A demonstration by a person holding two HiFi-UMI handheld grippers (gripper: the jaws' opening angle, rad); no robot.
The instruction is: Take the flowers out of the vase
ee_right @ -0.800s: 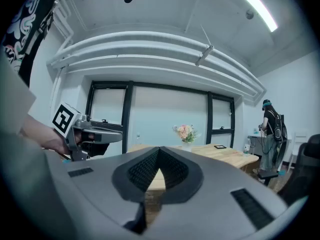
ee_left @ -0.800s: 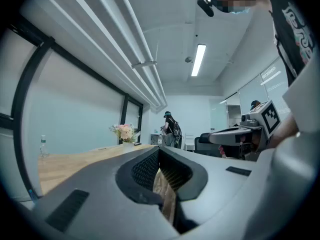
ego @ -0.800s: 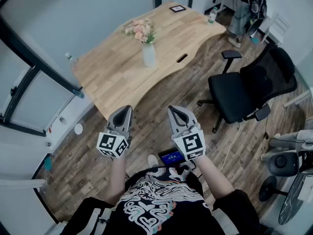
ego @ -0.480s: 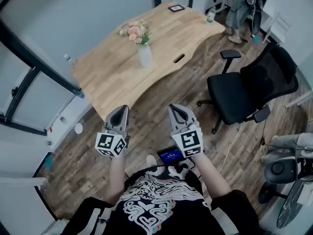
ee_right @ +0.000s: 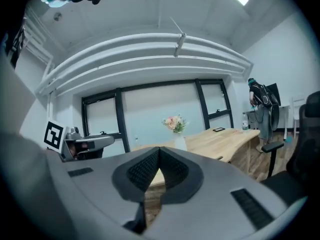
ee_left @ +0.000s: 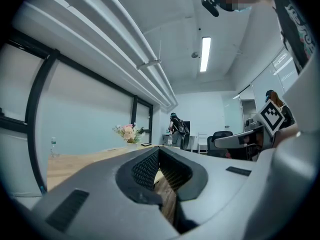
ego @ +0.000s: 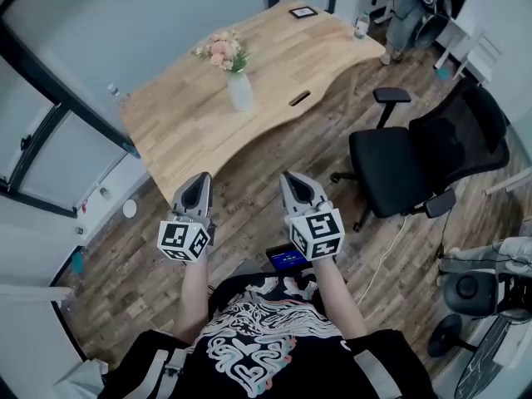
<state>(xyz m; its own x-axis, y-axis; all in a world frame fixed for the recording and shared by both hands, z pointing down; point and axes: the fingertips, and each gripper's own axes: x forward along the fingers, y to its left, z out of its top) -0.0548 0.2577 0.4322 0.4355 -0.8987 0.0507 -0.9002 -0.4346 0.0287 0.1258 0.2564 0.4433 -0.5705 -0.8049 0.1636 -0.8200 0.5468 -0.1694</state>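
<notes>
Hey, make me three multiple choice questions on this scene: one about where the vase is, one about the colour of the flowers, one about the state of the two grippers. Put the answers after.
1. Where does the vase stand?
A. on the wooden table
B. on a wall shelf
C. in a cardboard box

2. What colour are most of the flowers?
A. blue
B. pink
C. dark purple

3. How do the left gripper and the right gripper stand?
A. both wide open
B. left shut on a stem
C. both shut, nothing between the jaws

Answers:
1 A: the head view shows the vase upright on the tabletop.
2 B: the blooms show pink and peach.
3 C: each gripper view shows its jaws together with nothing held.
</notes>
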